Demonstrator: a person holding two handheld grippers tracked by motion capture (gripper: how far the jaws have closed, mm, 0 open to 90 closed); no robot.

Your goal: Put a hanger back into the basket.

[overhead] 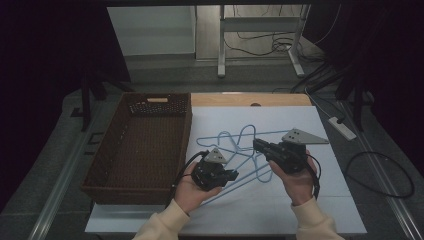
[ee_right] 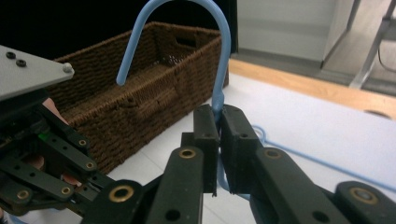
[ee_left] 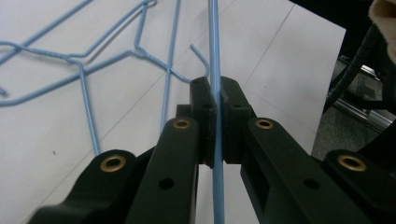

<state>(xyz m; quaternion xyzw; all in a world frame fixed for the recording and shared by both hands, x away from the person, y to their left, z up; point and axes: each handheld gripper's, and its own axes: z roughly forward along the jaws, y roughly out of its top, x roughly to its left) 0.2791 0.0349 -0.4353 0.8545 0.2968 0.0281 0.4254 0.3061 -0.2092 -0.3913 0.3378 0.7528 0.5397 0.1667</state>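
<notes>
left gripper view: thin pale-blue wire hanger [ee_left: 215, 56], bar clenched in left claw [ee_left: 216, 100], hook neck in right claw [ee_right: 220, 122]

Black two-jaw grippers, cream sleeves

The left gripper [overhead: 231, 175] and right gripper [overhead: 257, 145] had black jaws with brass-ringed pivots, grey three-cornered plates, and black cables; the person wore cream sleeves [overhead: 162, 225].

Free room on the right, basket on the left

The brown basket [overhead: 137, 145] blocked the left side; loose blue hangers [overhead: 235, 145] lay mid-table; the white table [overhead: 330, 195] stayed bare at right.
</notes>
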